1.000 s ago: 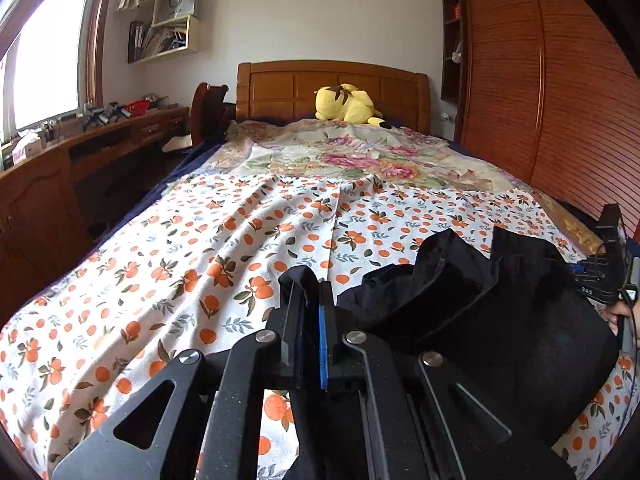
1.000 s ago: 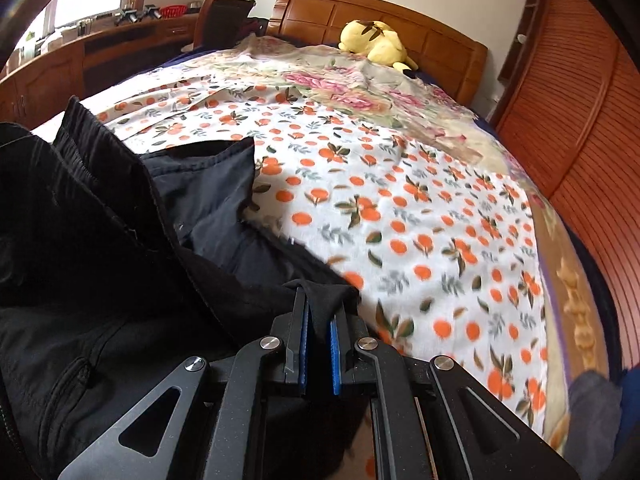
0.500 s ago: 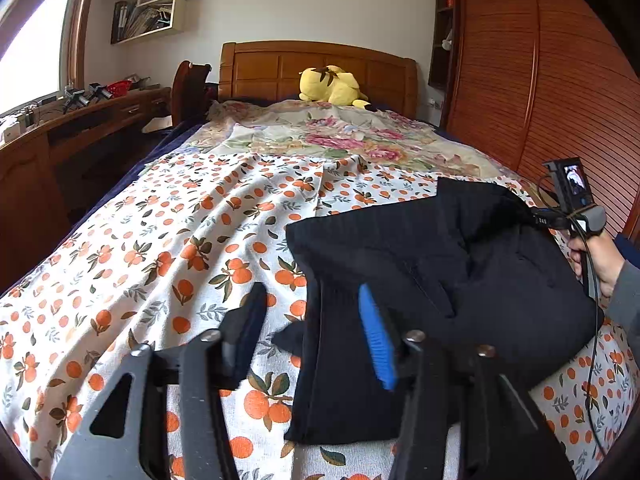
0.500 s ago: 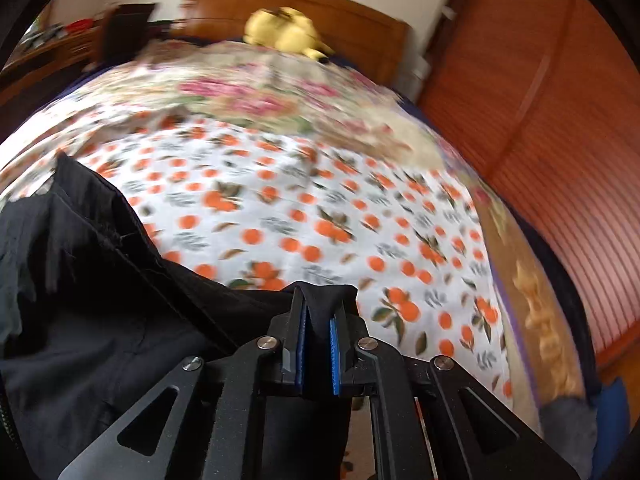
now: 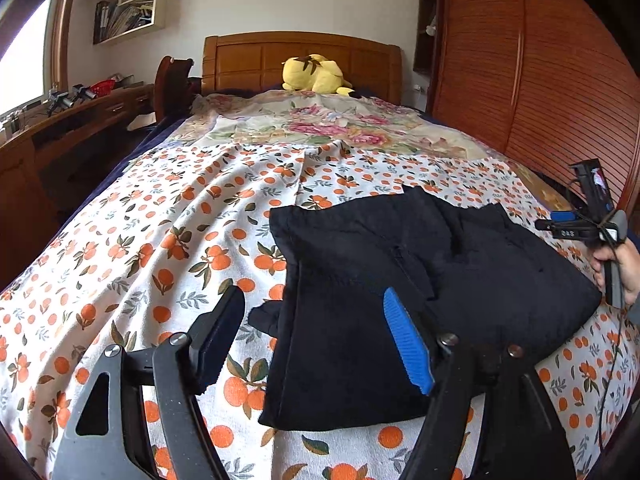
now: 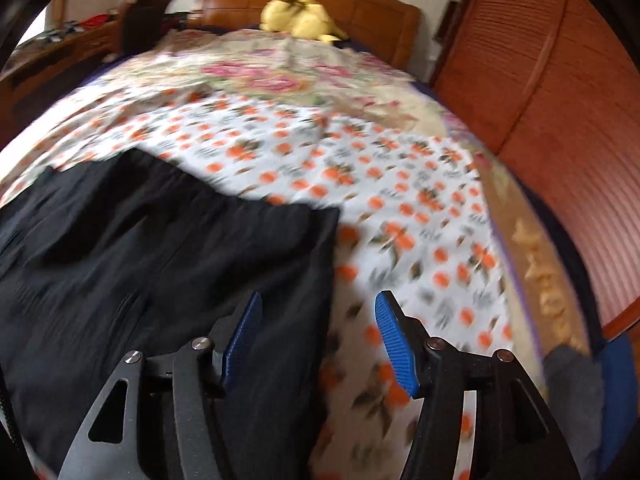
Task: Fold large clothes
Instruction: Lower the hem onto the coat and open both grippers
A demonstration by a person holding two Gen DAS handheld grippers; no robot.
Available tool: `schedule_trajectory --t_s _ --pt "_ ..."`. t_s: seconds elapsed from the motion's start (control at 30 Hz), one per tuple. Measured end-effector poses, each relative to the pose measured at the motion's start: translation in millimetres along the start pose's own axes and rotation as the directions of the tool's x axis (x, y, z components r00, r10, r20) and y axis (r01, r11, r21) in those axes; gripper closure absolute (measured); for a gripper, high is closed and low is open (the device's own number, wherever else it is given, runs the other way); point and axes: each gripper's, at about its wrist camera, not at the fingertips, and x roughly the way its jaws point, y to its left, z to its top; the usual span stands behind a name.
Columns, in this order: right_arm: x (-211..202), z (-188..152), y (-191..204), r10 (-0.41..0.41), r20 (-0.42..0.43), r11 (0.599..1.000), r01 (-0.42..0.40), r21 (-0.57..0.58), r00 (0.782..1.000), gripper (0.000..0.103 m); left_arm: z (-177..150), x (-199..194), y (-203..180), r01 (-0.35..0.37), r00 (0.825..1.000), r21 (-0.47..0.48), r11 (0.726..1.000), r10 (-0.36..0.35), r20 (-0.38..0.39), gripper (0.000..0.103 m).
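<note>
A black garment (image 5: 420, 280) lies folded on the orange-print bedsheet (image 5: 160, 240), near the bed's foot and right side. My left gripper (image 5: 316, 312) is open and empty, just above the garment's left front edge. My right gripper (image 6: 318, 320) is open and empty above the garment's right edge (image 6: 160, 260), where the view is blurred. The right gripper also shows in the left wrist view (image 5: 588, 224), held in a hand beside the garment's right side.
A floral quilt (image 5: 320, 124) and a yellow plush toy (image 5: 314, 74) lie by the wooden headboard (image 5: 300, 56). A wooden slatted wardrobe (image 5: 540, 80) runs along the right. A desk (image 5: 60, 120) and chair stand left of the bed.
Both grippers held the black garment a second ago. The left one opened first, then the right one opened, and the garment now lies flat on the sheet.
</note>
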Motion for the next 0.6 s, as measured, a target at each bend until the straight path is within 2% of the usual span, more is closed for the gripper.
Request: schedule_trajectory --t_s 0.13,0.33,0.4,0.6 --pt "-28 -39 4 0.089 -0.012 0.996 -0.089 -0.017 0.996 0.042 -2 -4 -8 0.015 1.000 0.011 1.000 -0.015 -0.003 0.030" --pt "-60 -85 -6 0.171 0.002 0.984 -0.171 0.054 0.985 0.040 -8 -9 -16 0.027 1.000 0.034 0.999 -0.026 -0.014 0.030" --pt "-71 -94 -14 0.181 0.021 0.980 -0.182 0.083 0.983 0.034 -11 -10 -17 0.029 0.999 0.037 0.999 -0.028 -0.021 0.030" --pt "-93 -115 -21 0.195 0.034 0.974 -0.197 0.107 0.980 0.032 -21 -9 -9 0.036 0.998 0.018 0.999 -0.035 -0.048 0.030"
